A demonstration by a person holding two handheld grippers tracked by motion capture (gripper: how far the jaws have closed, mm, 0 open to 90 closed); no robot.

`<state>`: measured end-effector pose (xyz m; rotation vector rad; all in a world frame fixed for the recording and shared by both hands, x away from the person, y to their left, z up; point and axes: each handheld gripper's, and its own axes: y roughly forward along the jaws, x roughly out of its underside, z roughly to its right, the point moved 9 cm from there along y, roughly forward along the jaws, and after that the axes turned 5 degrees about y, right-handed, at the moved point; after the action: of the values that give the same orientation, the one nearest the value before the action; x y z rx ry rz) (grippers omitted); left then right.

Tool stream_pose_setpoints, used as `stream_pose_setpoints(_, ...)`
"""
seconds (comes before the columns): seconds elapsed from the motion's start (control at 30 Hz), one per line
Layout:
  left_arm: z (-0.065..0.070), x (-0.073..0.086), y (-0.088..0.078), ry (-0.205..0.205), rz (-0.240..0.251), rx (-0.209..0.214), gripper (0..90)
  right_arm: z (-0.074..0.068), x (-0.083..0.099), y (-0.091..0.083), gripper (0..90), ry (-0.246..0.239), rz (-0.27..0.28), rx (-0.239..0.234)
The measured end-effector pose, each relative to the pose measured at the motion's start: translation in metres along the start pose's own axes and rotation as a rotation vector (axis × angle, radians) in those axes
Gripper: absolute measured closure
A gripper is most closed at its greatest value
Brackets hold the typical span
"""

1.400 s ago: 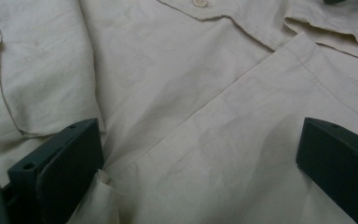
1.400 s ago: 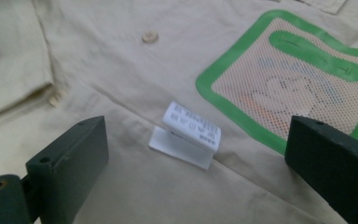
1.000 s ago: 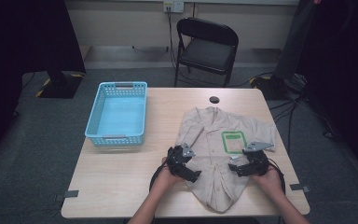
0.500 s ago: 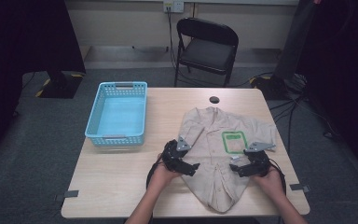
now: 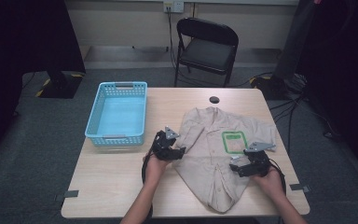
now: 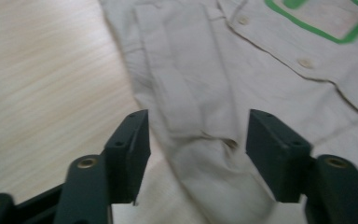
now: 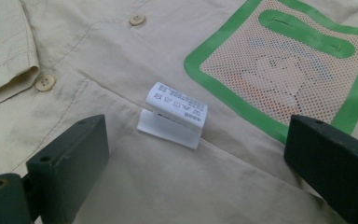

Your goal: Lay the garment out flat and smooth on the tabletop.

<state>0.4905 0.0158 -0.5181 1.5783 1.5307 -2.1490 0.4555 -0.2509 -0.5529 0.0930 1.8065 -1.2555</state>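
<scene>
Left gripper point(image 5: 179, 152) sits at the left edge of the shirt point(image 5: 223, 154), approx. halfway open; its jaws have just been closing, w/ a folded strip of the shirt's fabric point(image 6: 191, 121) lying between them, pads not yet pressing on it. In the left gripper view the jaws straddle this fold, bare table point(image 6: 42, 79) to one side. Right gripper point(image 5: 237, 169) rests over the right half of the shirt, jaws wide apart, nothing held; between them, in the right gripper view, lies a white care label point(image 7: 175, 114), partly curled up off the cloth, just beside a green-bordered patch point(image 7: 289, 70). Two buttons point(image 7: 45, 82) show near the placket. Shirt is beige, spread flat on the table point(image 5: 116, 182), collar toward the far edge, hem toward the person. Blue basket point(image 5: 118, 114) stands left of the shirt, apart from it. Black chair point(image 5: 208, 46) stands beyond the table's far edge.
</scene>
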Motion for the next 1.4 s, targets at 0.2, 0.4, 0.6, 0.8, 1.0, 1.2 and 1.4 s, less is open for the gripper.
stream_pose_setpoints(0.2, -0.004, -0.002, 0.013, -0.037, -0.011, 0.04, 50.7, 0.0, 0.0, 0.0, 5.7, 0.0, 0.001, -0.001)
stream_pose_setpoints(0.4, 0.004, -0.001, 0.024, -0.02, -0.02, 0.115, 73.0, 0.0, 0.0, 0.0, 5.9, 0.0, 0.001, -0.003)
stream_pose_setpoints(0.6, 0.003, -0.008, 0.018, 0.049, -0.028, 0.082, 82.7, 0.0, 0.0, 0.0, 6.1, 0.0, 0.001, -0.004)
stream_pose_setpoints(0.8, -0.002, -0.018, 0.006, 0.076, 0.003, 0.026, 85.0, 0.0, 0.0, 0.0, 6.1, 0.001, 0.001, -0.004)
stream_pose_setpoints(1.0, -0.015, -0.025, -0.009, 0.07, 0.039, -0.038, 84.9, 0.0, 0.0, 0.0, 6.2, 0.0, 0.002, -0.003)
stream_pose_setpoints(1.2, -0.031, -0.026, -0.022, 0.056, 0.064, -0.099, 84.9, 0.0, 0.0, 0.0, 6.3, 0.0, 0.002, -0.003)
stream_pose_setpoints(1.4, -0.047, -0.02, -0.038, 0.039, 0.068, -0.169, 84.9, 0.0, 0.0, 0.0, 6.4, 0.0, 0.002, -0.003)
